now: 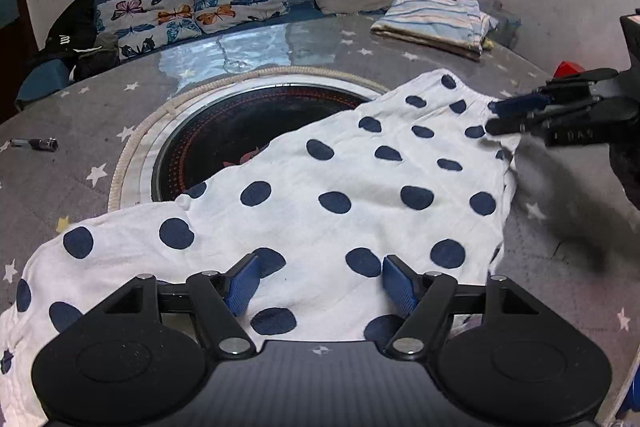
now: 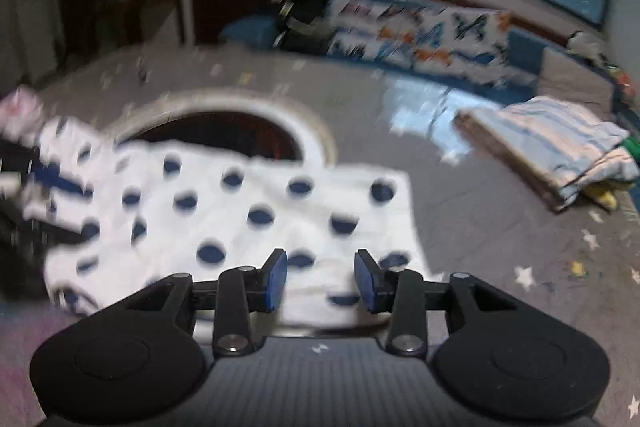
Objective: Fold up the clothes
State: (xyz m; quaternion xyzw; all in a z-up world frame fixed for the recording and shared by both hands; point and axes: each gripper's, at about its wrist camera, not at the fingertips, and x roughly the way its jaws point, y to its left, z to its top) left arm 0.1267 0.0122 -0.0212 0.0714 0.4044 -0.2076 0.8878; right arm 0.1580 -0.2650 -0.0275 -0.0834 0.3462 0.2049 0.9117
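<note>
Garment (image 1: 304, 195) hem under your left gripper (image 1: 320, 285), jaws wide, empty; right gripper (image 2: 320, 277), 3 o'clock corner, parted, holding nothing.

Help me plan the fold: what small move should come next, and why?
Probably close the left gripper on the near edge of the polka-dot garment. Its jaws stand open over the cloth, gripping nothing, while the right gripper is at the far edge, also open in its own view. Both need a hold before lifting.
</note>
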